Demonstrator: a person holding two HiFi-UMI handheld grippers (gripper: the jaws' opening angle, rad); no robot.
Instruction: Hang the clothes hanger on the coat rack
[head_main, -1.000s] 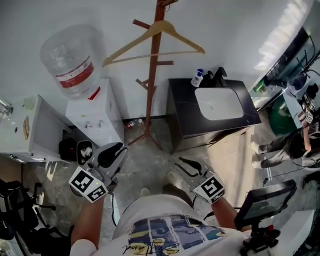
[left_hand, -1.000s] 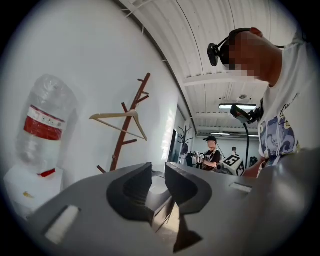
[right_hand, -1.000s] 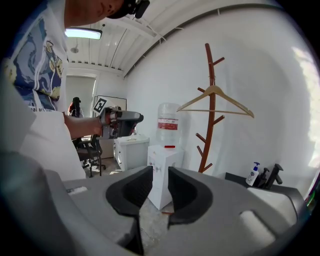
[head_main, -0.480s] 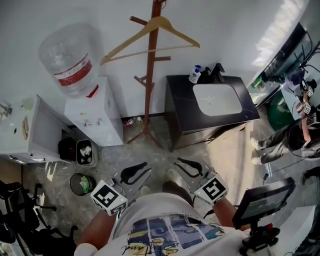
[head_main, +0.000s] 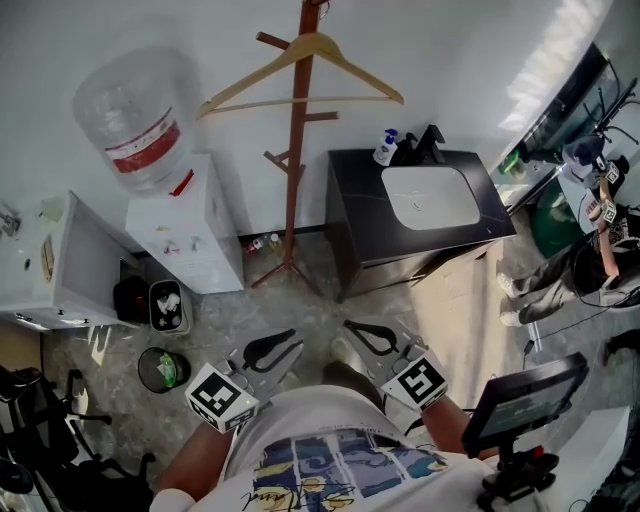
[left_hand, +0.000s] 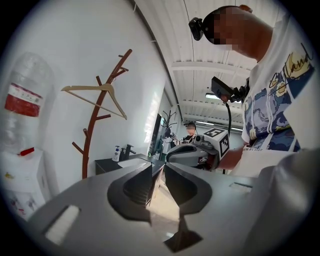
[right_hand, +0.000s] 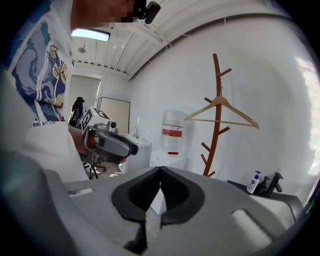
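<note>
A light wooden clothes hanger (head_main: 300, 75) hangs by its hook on the upper part of the brown wooden coat rack (head_main: 293, 180), against the white wall. It also shows as the hanger (left_hand: 95, 90) on the rack (left_hand: 92, 145), and as the hanger (right_hand: 220, 112) on the rack (right_hand: 216, 125). Both grippers are low and close to the person's body, far from the rack. My left gripper (head_main: 285, 352) (left_hand: 158, 172) keeps a narrow gap between its pads and holds nothing. The jaws of my right gripper (head_main: 355, 330) (right_hand: 160, 172) are closing, pads touching, nothing between them.
A white water dispenser (head_main: 185, 235) with its bottle (head_main: 135, 130) stands left of the rack. To the right is a dark cabinet (head_main: 350, 230) with a white sink (head_main: 430, 200) and a soap bottle (head_main: 384, 148). Small bins (head_main: 160, 368) sit at left, a mounted screen (head_main: 520, 400) at right.
My left gripper has swung from beside the water dispenser to the right and down, close to the person's body. The right gripper has stayed in place. The hanger still hangs on the rack.
</note>
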